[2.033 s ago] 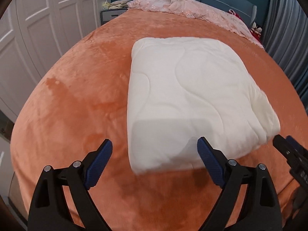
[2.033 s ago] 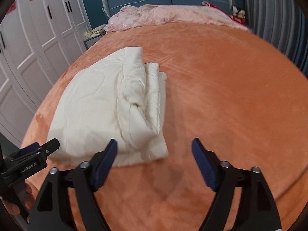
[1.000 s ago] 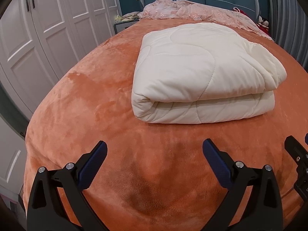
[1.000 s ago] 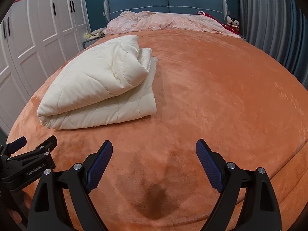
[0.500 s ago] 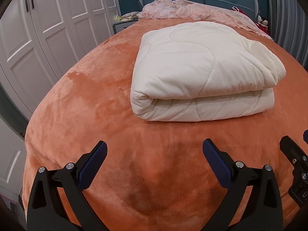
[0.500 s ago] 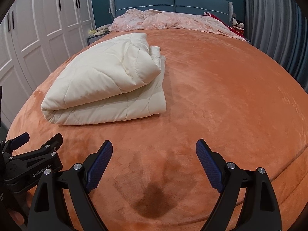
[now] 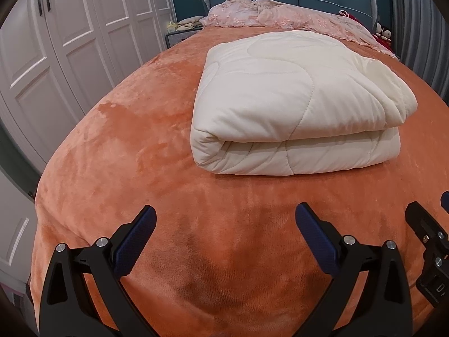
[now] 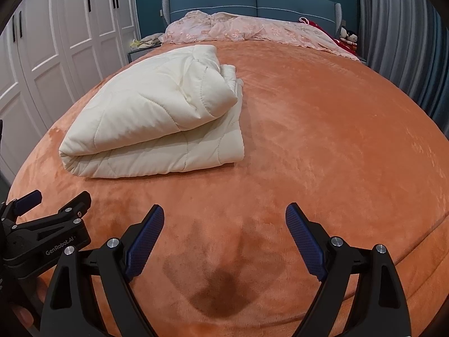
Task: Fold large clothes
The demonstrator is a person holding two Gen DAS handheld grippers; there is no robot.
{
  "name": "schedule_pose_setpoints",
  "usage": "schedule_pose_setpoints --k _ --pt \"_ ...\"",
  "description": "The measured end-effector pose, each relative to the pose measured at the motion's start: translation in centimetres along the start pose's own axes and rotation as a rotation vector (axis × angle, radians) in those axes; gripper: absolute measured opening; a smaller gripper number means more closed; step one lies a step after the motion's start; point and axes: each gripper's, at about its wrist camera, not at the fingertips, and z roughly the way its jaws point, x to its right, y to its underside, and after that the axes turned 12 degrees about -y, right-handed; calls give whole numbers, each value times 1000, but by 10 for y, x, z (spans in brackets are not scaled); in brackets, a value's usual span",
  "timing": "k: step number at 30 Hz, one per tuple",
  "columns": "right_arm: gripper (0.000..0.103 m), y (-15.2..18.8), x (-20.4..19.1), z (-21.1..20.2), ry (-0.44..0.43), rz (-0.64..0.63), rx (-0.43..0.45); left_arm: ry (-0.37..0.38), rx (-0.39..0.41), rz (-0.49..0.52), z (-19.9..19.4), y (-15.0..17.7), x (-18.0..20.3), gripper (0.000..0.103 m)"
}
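A cream quilted comforter point(image 7: 294, 104) lies folded in a thick rectangular bundle on the orange bed cover point(image 7: 140, 154). It also shows in the right wrist view point(image 8: 157, 118), left of centre. My left gripper point(image 7: 224, 221) is open and empty, low over the bed's near edge, short of the bundle. My right gripper point(image 8: 224, 219) is open and empty, over bare cover to the right of the bundle. The left gripper also shows in the right wrist view point(image 8: 42, 224) at the left edge.
White wardrobe doors point(image 7: 70, 42) line the left side. A pink lace blanket point(image 8: 247, 28) lies heaped by the blue headboard point(image 8: 252, 0). Grey curtains point(image 8: 407, 42) hang at the right. A bedside table point(image 7: 179, 33) stands at the back left.
Both grippers have drawn back and dropped low from over the folded comforter to the bed's near edge. The comforter lies still. Both grippers stay open.
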Motion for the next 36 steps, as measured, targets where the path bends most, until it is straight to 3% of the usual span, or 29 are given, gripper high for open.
schedule_pose_setpoints --k 36 --pt "86 2 -5 3 -4 -35 -16 2 19 1 -9 0 2 97"
